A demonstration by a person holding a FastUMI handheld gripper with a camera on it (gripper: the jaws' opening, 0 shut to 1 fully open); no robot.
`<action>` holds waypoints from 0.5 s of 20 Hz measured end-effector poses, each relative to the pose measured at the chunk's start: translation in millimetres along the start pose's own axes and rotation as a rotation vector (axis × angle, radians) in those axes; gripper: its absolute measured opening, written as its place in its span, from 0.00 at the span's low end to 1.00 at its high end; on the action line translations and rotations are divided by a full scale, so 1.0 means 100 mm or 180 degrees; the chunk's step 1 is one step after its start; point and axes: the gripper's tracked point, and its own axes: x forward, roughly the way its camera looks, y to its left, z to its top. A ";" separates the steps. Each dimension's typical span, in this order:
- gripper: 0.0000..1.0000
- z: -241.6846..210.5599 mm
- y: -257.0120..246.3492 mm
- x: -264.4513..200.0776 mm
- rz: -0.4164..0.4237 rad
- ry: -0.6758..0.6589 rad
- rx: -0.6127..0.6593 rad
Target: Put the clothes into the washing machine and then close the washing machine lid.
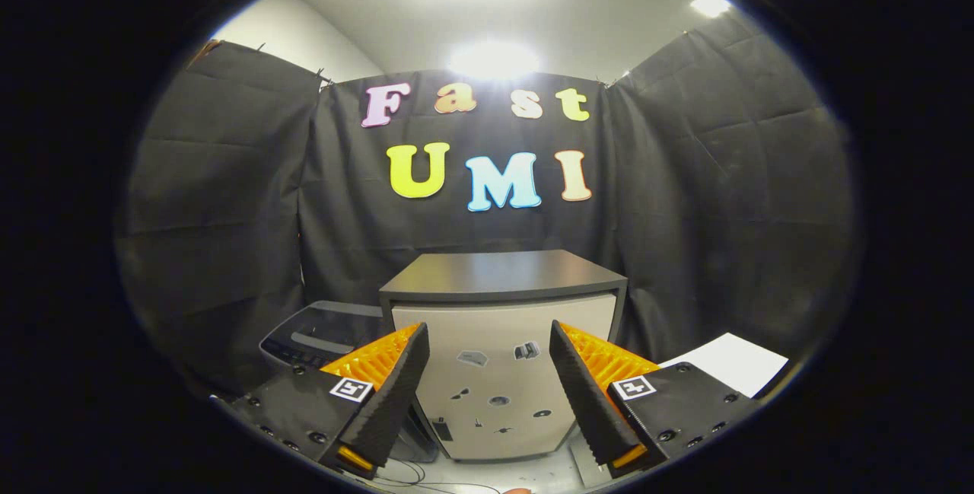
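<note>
My gripper (488, 334) is open, and its two fingers stand wide apart with nothing between them. Just beyond the left finger sits the washing machine (319, 333), a grey body with a dark glossy top, partly hidden behind that finger. From here I cannot tell whether its lid is up or down.
Straight ahead between the fingers stands a cabinet (498, 277) with a dark flat top and a pale front carrying small stickers. A white sheet (730, 361) lies beyond the right finger. Thin cables (411, 471) trail on the surface below the fingers. Black cloth walls close the booth.
</note>
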 end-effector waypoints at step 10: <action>0.98 -0.01 -0.04 -0.18 -0.0021 -0.0004 -0.0007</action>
